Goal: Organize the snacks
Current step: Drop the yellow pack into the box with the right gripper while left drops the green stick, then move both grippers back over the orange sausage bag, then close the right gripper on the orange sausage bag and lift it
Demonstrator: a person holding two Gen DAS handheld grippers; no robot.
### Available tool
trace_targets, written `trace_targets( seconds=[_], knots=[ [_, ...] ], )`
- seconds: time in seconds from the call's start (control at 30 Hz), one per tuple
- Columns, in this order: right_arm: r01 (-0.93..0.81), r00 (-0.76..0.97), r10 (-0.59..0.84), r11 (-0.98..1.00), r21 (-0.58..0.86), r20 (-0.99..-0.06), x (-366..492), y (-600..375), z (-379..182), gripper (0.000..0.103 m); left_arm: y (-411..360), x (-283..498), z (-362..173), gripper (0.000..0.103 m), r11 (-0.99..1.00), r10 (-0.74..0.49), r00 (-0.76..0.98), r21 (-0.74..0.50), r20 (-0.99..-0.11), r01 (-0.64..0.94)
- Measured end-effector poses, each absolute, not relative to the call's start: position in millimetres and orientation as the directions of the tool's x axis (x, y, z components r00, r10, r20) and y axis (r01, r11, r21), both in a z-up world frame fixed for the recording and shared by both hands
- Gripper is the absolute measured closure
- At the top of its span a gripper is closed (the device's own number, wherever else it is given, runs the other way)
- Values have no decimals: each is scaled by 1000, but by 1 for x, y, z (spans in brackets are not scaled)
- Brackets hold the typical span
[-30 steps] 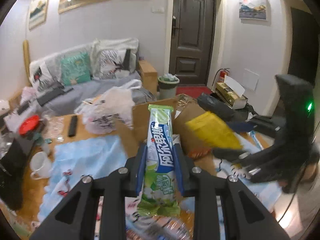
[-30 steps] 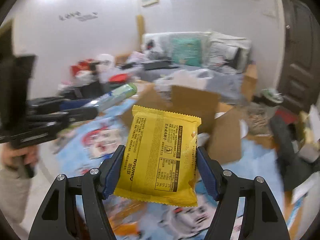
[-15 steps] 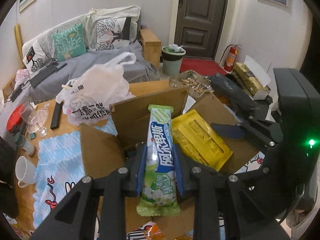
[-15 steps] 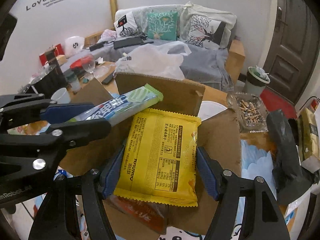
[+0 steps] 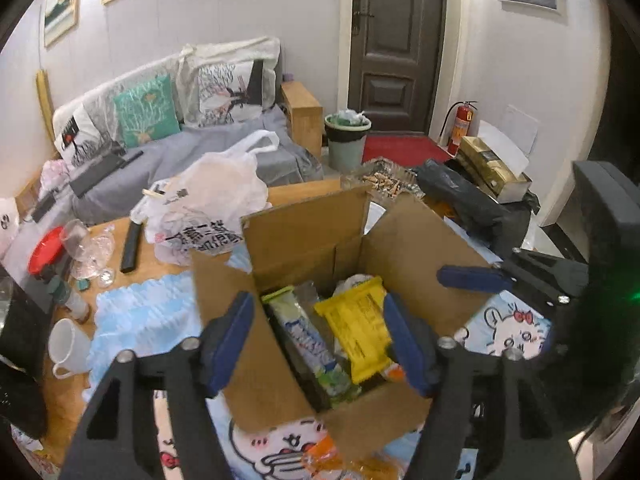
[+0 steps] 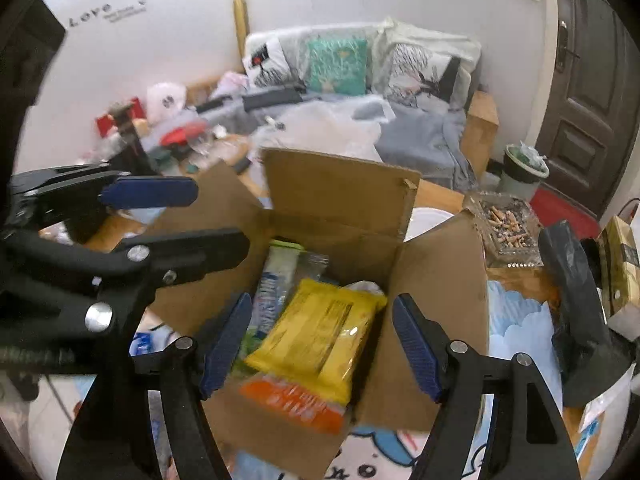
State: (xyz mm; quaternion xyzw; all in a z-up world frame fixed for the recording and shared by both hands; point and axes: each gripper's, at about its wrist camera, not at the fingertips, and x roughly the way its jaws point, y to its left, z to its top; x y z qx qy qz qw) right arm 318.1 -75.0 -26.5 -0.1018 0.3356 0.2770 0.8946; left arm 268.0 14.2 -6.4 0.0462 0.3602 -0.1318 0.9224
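An open cardboard box [image 5: 312, 236] [image 6: 340, 184] stands on the table. Inside lie a green and white snack stick [image 5: 308, 340] [image 6: 272, 292], a yellow snack packet [image 5: 358, 332] [image 6: 320, 332] and an orange packet [image 6: 296, 400]. My left gripper [image 5: 320, 340] is open and empty, just above the box's near side. My right gripper [image 6: 320, 344] is open and empty over the yellow packet. The left gripper also shows at the left of the right wrist view [image 6: 160, 216], and the right gripper at the right of the left wrist view [image 5: 472, 280].
A white plastic bag [image 5: 208, 196] lies behind the box. A white mug [image 5: 66, 344], a black remote [image 5: 131, 246] and glassware [image 5: 86, 248] are at the left. An ashtray [image 6: 506, 224] and a black bag [image 6: 576, 292] are at the right. A cartoon cloth [image 5: 508, 328] covers the table.
Both grippers have opened. The green snack stick and the yellow packet have dropped from the jaws into the box, and both grippers have pulled back slightly.
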Motion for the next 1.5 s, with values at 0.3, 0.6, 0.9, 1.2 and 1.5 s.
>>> trace_targets(
  seconds=[0.3, 0.6, 0.9, 1.2, 1.5],
  knots=[
    [-649, 536, 570, 750, 128, -622, 214, -93, -67, 33, 50, 179, -52, 29, 965, -232, 719, -62, -656, 254],
    [-648, 469, 535, 749, 138, -703, 167, -84, -149, 21, 72, 129, -113, 22, 966, -246, 705, -108, -665, 235],
    [-640, 478, 466, 765, 68, -744, 162, -51, -183, 19, 83, 118, -132, 22, 964, -264, 702, -160, -662, 212],
    [-640, 539, 384, 765, -69, -750, 158, -46, -192, 15, 84, 118, -133, 22, 961, -276, 701, -169, -657, 220],
    [-688, 510, 410, 722, -73, -756, 164, -48, -191, 15, 84, 119, -133, 22, 960, -280, 700, -177, -657, 218]
  ],
)
